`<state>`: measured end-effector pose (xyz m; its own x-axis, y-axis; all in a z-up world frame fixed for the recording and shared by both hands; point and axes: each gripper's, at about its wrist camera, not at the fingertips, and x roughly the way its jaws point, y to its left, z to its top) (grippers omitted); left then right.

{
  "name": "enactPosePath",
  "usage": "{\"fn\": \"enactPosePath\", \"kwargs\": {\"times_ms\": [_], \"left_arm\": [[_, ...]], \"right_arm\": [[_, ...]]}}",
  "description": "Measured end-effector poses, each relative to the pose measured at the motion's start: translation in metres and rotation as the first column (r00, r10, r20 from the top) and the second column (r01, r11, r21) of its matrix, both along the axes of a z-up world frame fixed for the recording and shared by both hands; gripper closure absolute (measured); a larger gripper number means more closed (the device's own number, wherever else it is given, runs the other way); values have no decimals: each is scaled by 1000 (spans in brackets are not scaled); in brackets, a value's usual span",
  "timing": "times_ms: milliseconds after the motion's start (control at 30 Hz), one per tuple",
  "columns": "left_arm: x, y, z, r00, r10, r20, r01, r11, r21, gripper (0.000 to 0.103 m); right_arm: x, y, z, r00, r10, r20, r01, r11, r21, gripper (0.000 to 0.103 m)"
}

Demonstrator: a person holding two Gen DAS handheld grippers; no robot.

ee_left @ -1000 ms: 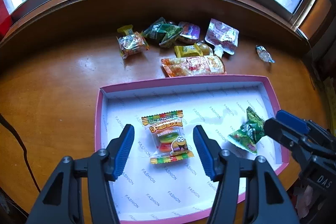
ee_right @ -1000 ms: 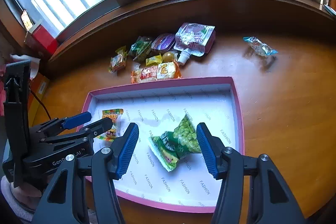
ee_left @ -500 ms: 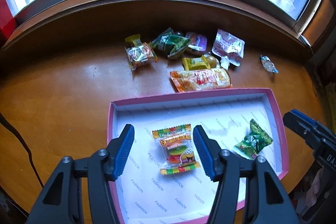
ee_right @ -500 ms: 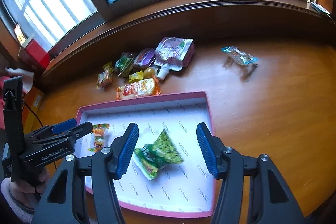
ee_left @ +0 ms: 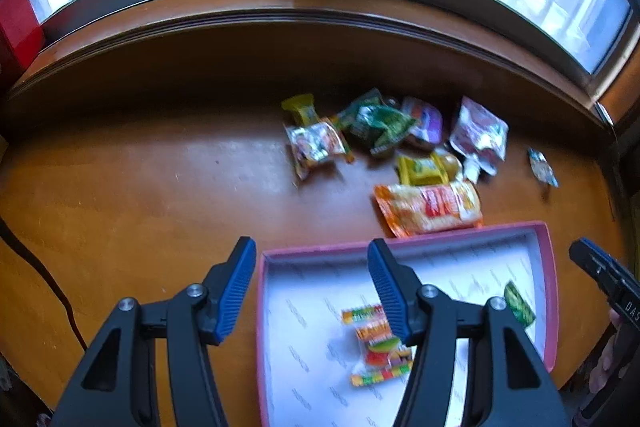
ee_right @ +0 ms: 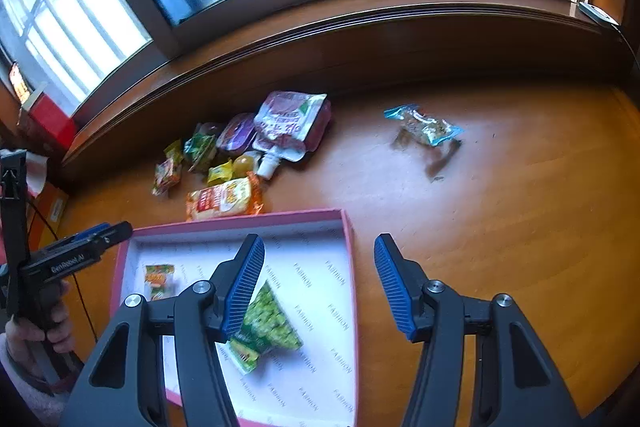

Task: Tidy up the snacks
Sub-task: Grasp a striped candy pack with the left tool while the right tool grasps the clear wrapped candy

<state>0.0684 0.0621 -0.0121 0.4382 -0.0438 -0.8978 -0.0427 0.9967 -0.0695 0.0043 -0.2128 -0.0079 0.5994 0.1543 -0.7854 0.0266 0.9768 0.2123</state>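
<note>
A pink box (ee_left: 404,243) with white lining lies on the wooden table. Inside it are a burger gummy packet (ee_left: 376,343) and a green pea packet (ee_left: 518,303). My left gripper (ee_left: 312,287) is open and empty above the box's far left corner. In the right wrist view the pea packet (ee_right: 268,323) lies under the left finger, and my right gripper (ee_right: 320,283) is open and empty over the right rim of the box (ee_right: 240,221). Beyond the box lie an orange packet (ee_left: 428,207), a spouted pouch (ee_left: 478,135) and several small snacks.
A blue-wrapped candy (ee_right: 424,123) lies alone on the table to the right of the pile. A raised wooden sill runs under the window. A red box (ee_right: 48,123) stands at far left. A black cable (ee_left: 40,275) crosses the table's left edge. A hand (ee_right: 36,327) holds the left gripper.
The left gripper has shifted left off the gummy packet, and the right gripper has shifted right off the pea packet. Both packets stay in the box. Both grippers keep the same gap.
</note>
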Motion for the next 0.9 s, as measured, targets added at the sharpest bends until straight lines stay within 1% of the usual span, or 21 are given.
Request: {"fn": "enactPosePath", "kwargs": {"times_ms": [333,433,567,667,900], "left_arm": [[32,6,-1,1000,11,13,-11,1000,13,41],[42,6,-5,1000,21,15,-22,1000,17,41],[55,5,-11,999,32,11,-32,999,2,41],[61,5,-15,1000,29,9,-29,1000,8,41],[77,8,-25,999,38,-12,-38,999,3,41]], "right_arm": [[30,-21,-4,1000,-27,-2,27,1000,-5,44],[39,-26,-6,1000,-29,-4,29,1000,-4,44],[52,-33,-9,999,-38,-4,38,999,-10,44],[61,-38,-10,999,-35,-5,35,999,-12,44],[78,-54,-21,998,-62,-22,62,998,-5,44]]}}
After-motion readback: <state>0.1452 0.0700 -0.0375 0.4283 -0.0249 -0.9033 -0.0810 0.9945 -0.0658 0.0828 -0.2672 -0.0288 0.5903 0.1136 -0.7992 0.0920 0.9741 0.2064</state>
